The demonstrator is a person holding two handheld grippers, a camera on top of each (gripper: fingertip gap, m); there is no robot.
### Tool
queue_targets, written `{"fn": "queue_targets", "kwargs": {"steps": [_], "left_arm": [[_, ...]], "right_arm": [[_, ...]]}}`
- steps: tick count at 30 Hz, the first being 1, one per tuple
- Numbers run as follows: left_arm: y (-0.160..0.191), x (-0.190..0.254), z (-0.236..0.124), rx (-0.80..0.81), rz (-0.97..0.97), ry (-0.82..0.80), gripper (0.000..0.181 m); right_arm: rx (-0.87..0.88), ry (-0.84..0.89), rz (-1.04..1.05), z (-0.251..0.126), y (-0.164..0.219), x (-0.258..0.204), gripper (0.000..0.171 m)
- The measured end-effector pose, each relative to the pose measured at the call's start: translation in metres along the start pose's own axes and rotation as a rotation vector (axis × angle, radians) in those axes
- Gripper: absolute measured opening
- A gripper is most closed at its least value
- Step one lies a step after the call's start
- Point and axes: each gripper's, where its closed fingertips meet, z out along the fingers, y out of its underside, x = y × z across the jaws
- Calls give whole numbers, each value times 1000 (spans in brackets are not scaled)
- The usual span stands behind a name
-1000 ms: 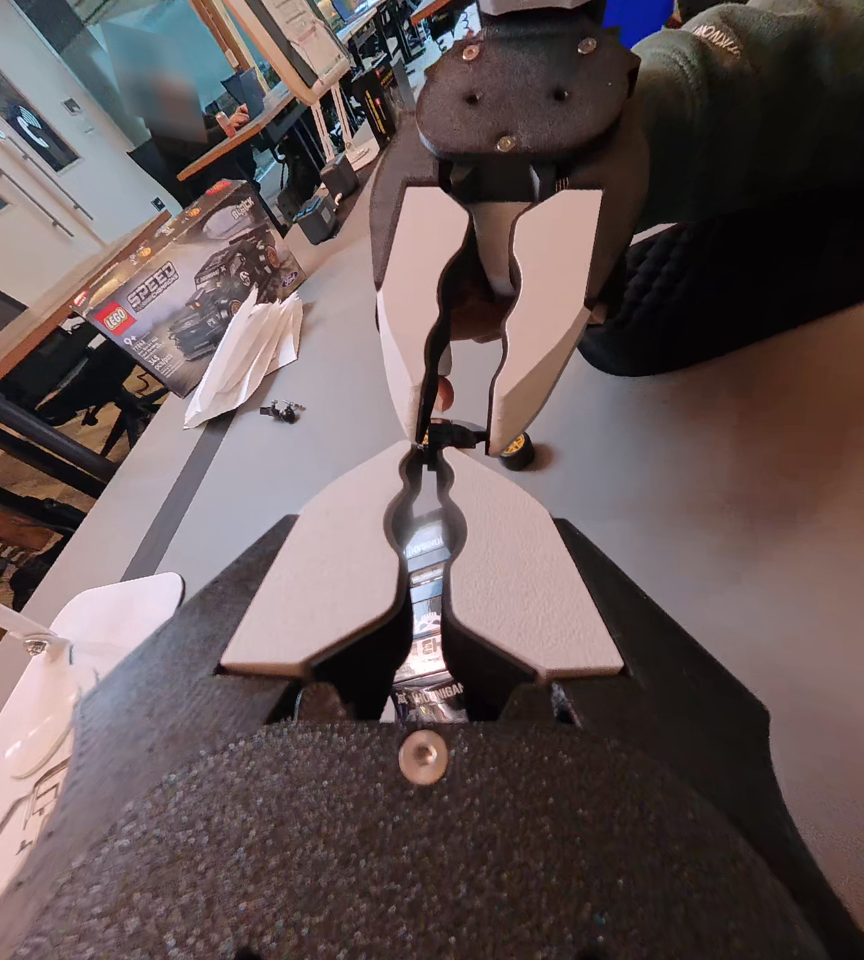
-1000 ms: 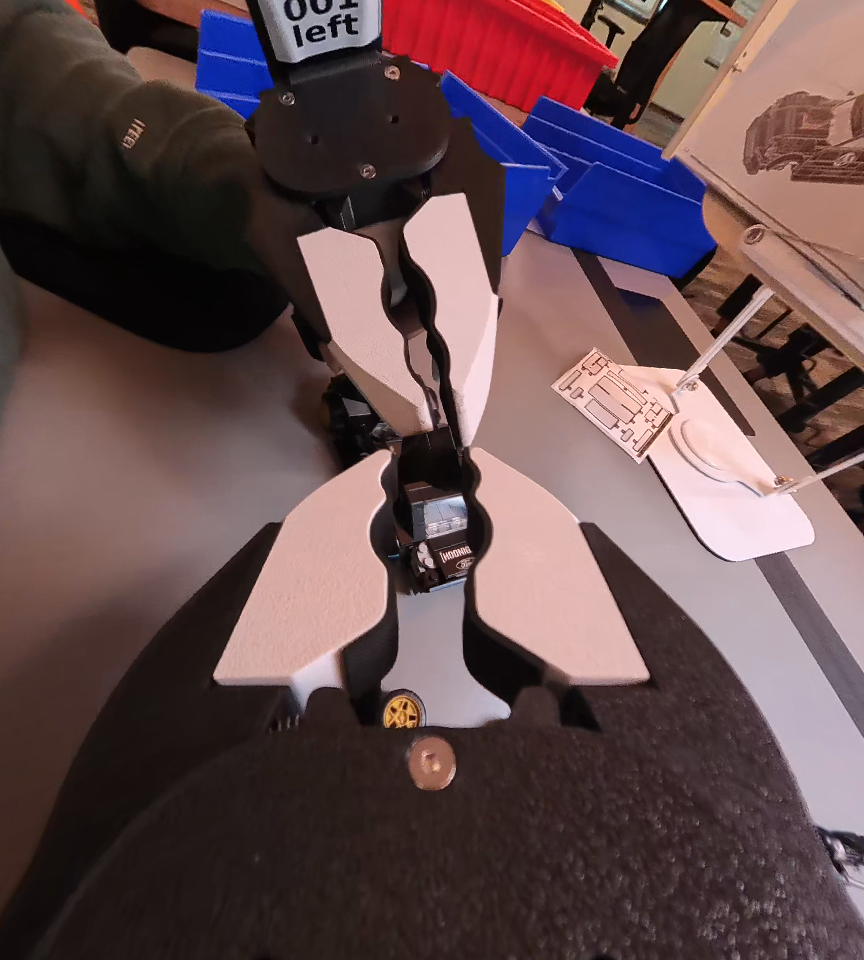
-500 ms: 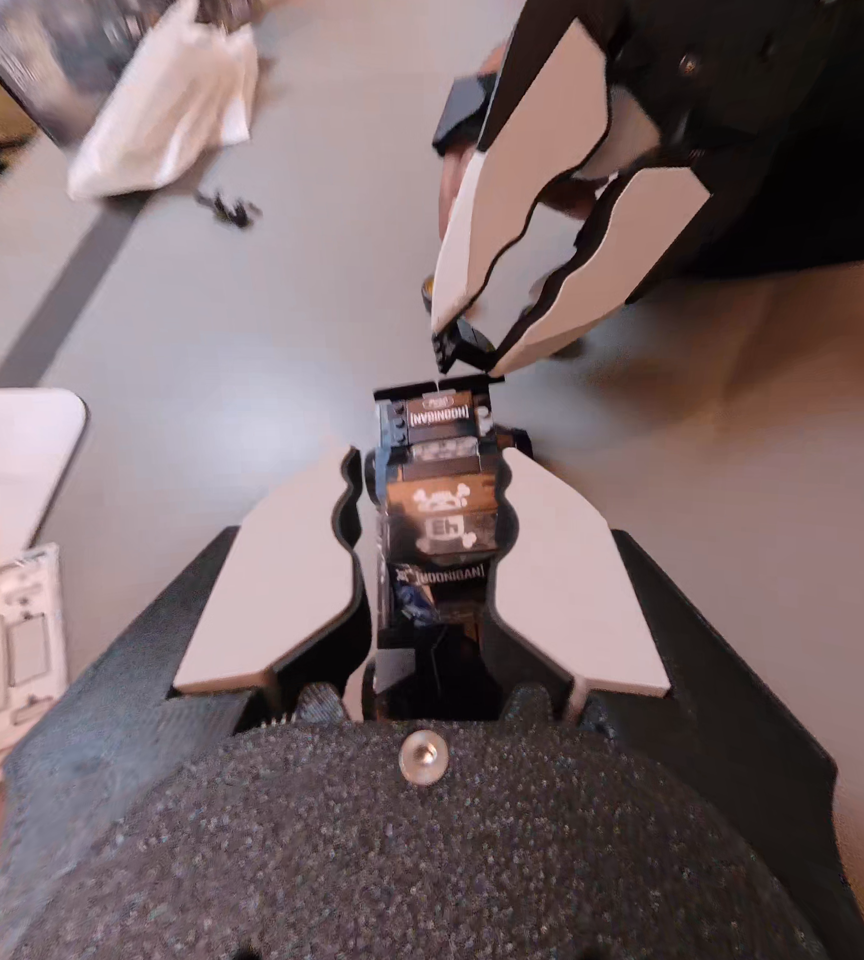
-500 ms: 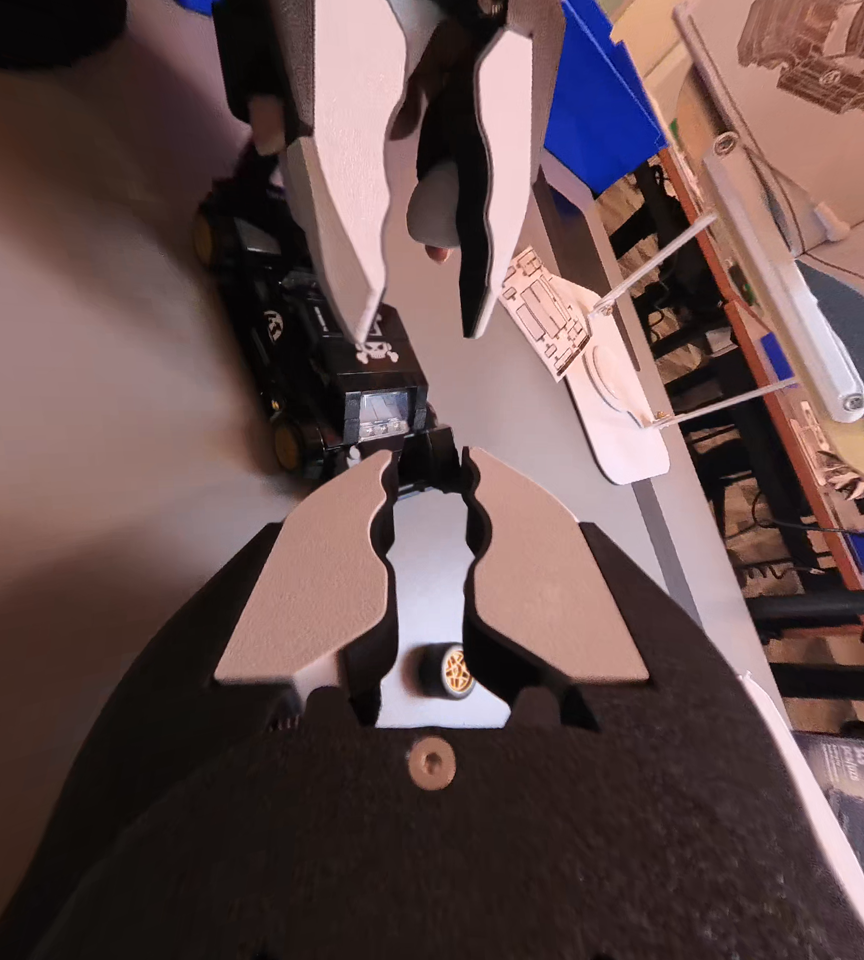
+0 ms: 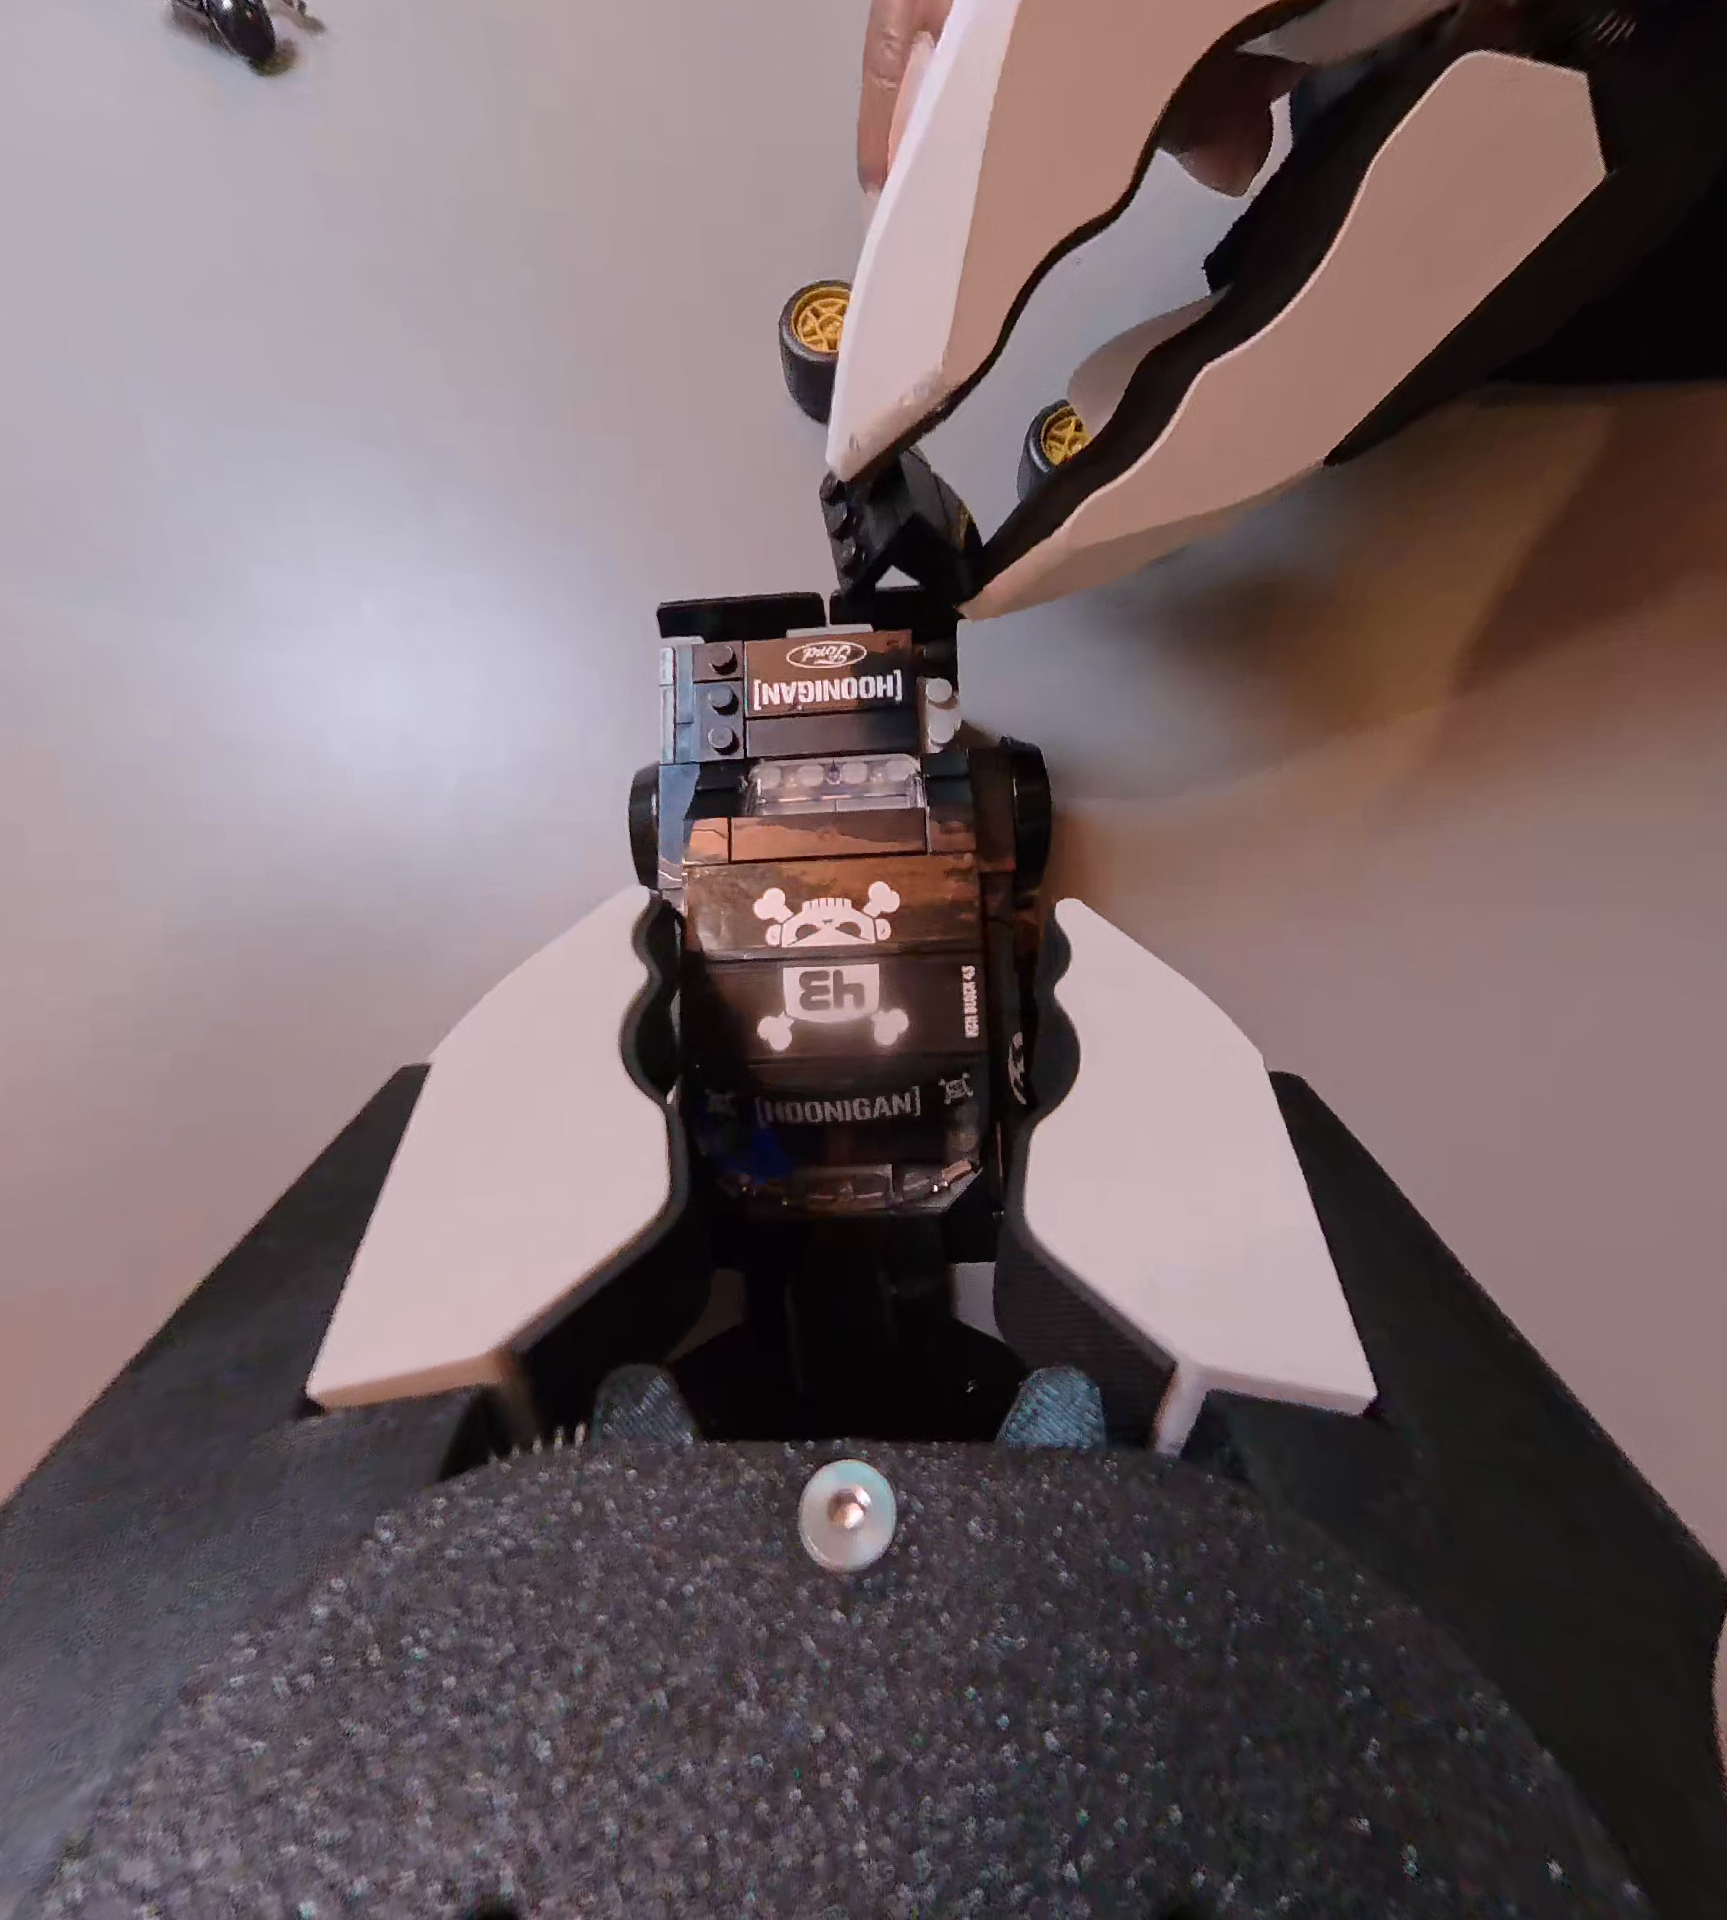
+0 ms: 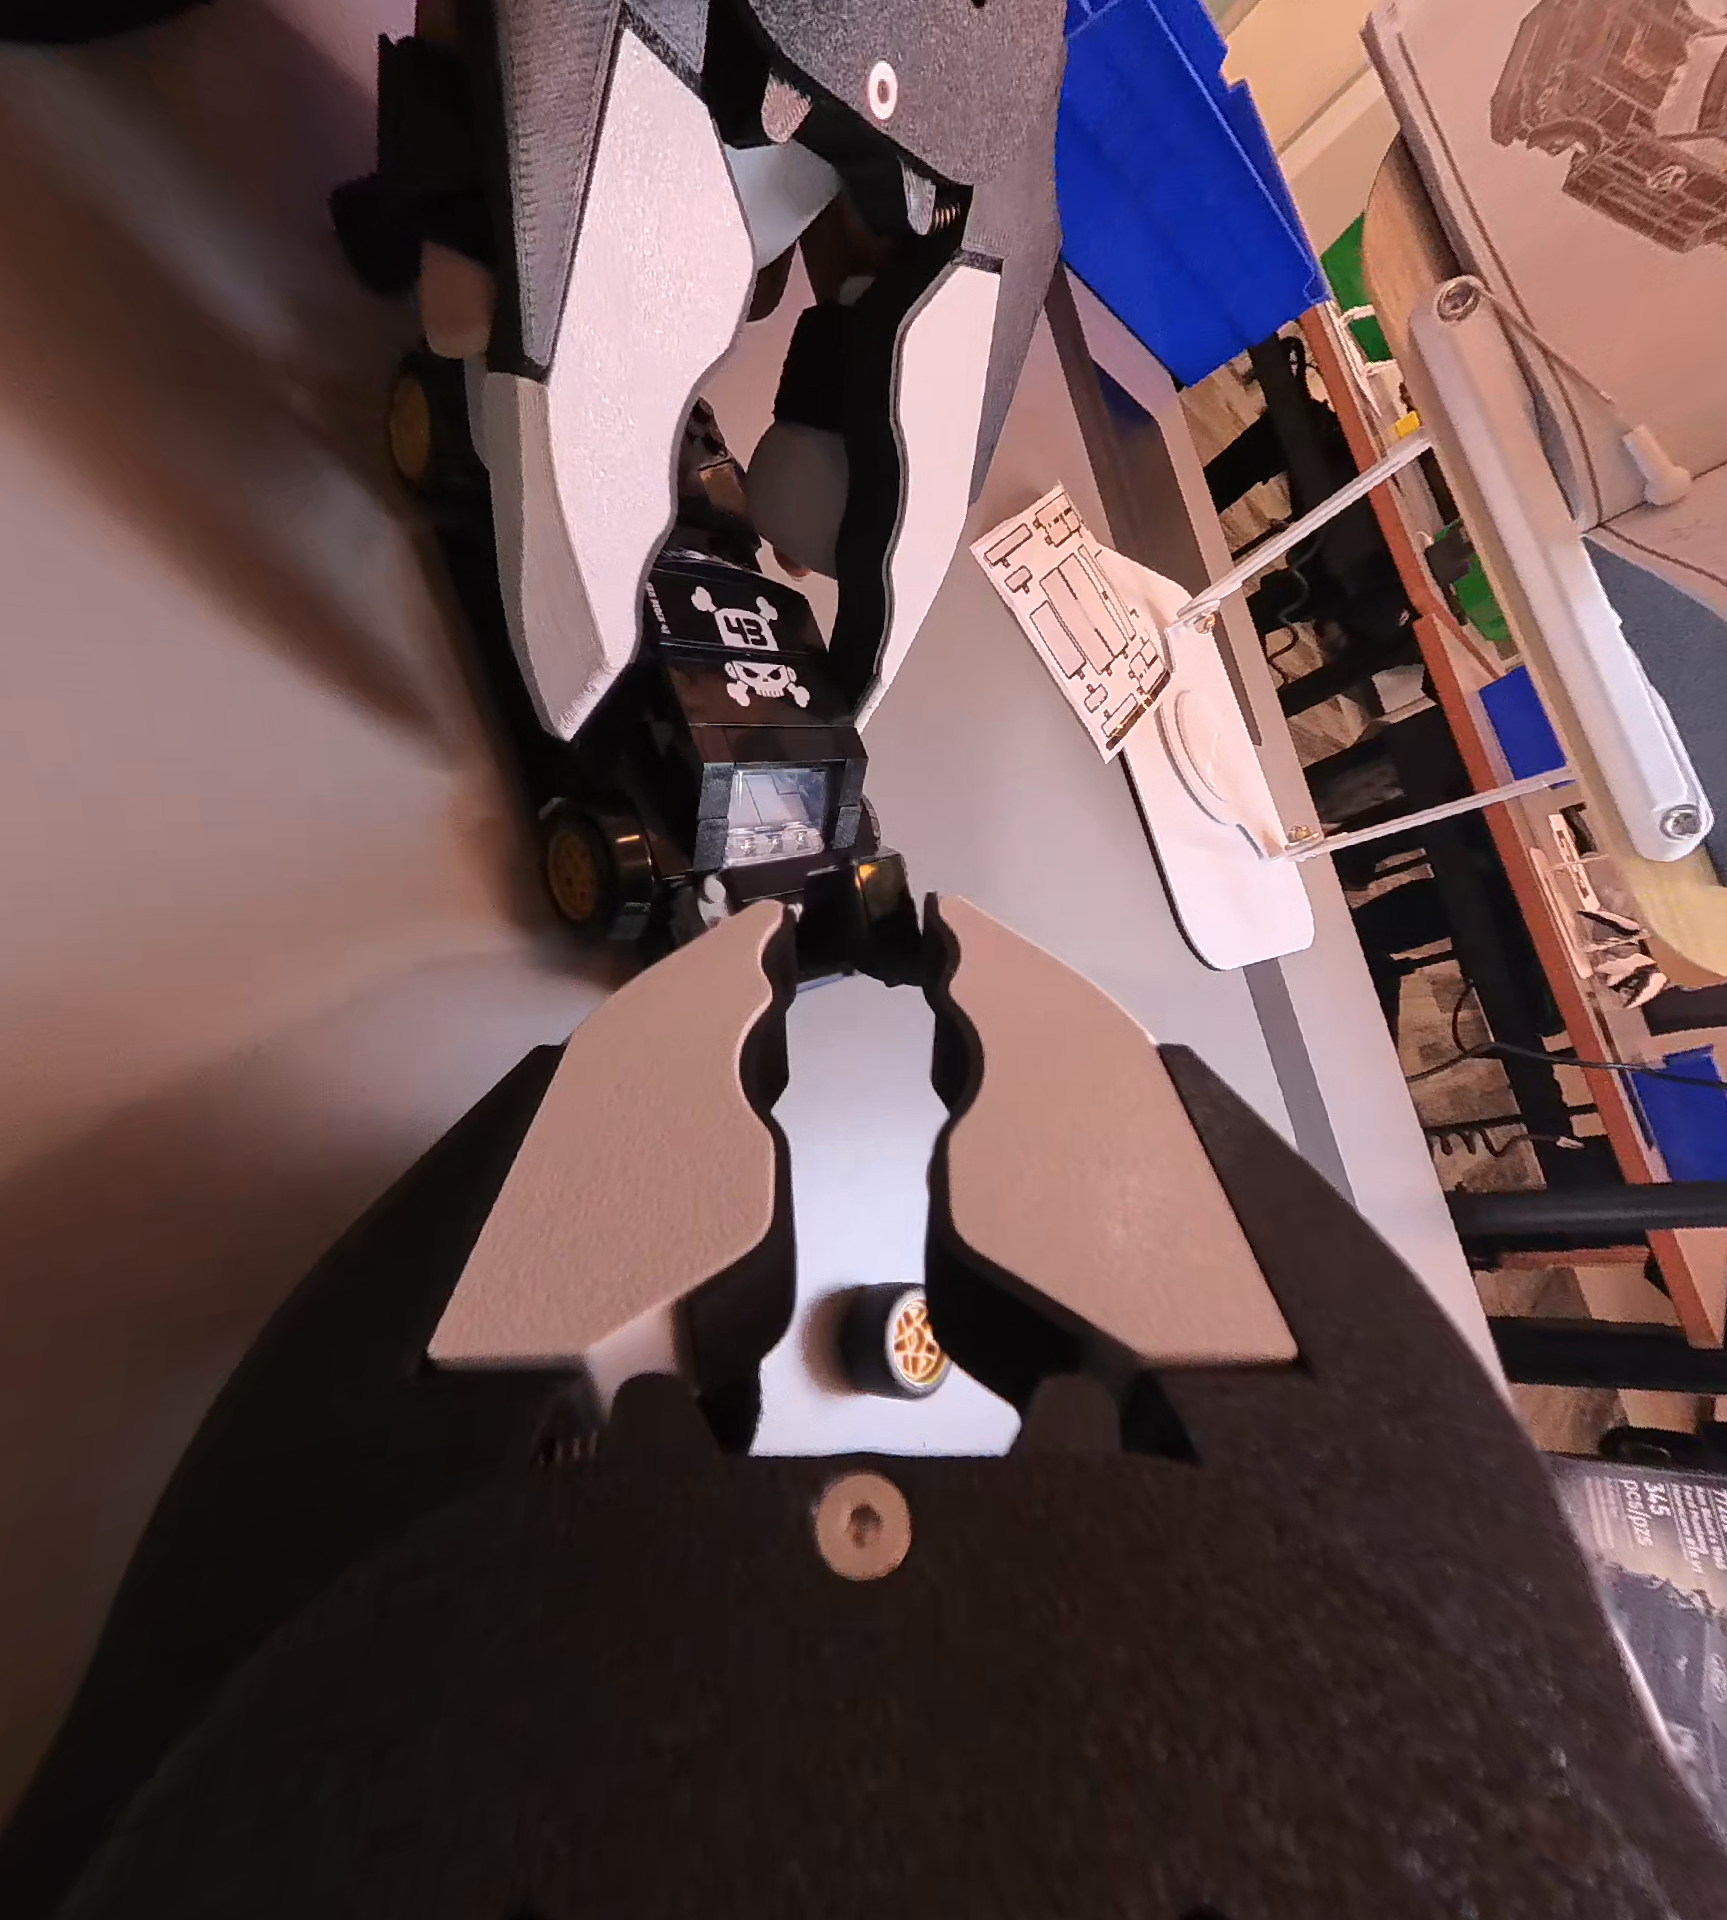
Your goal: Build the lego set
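While the left gripper clamps the black car, the right gripper pinches a small black piece at its far end; pressing it home likely needs careful alignment.

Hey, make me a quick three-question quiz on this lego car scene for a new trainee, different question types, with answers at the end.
1. True or false: the left gripper is closed around the black lego car.
2. What does the right gripper pinch at its tips? A) a yellow-rimmed wheel B) a small black piece C) the sticker sheet
3. Fill in: two loose wheels lie on the grey ____ beyond the car.

Key
1. True
2. B, the small black piece, held at the car's far end
3. table
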Motion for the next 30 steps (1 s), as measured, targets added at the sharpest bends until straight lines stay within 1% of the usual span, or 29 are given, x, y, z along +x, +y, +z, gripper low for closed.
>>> {"fn": "queue_targets", "kwargs": {"steps": [8, 16, 22, 30], "left_arm": [[7, 2, -6, -19, 44, 34, 61], [9, 2, -9, -13, 37, 53, 60], [11, 2, -11, -11, 47, 73, 60], [13, 8, -15, -37, 133, 139, 60]], "right_arm": [[3, 14, -28, -1, -2, -1, 23], [-4, 17, -15, 0, 1, 0, 23], [-25, 20, -15, 1, 7, 0, 23], [-79, 19, -67, 6, 21, 3, 23]]}}
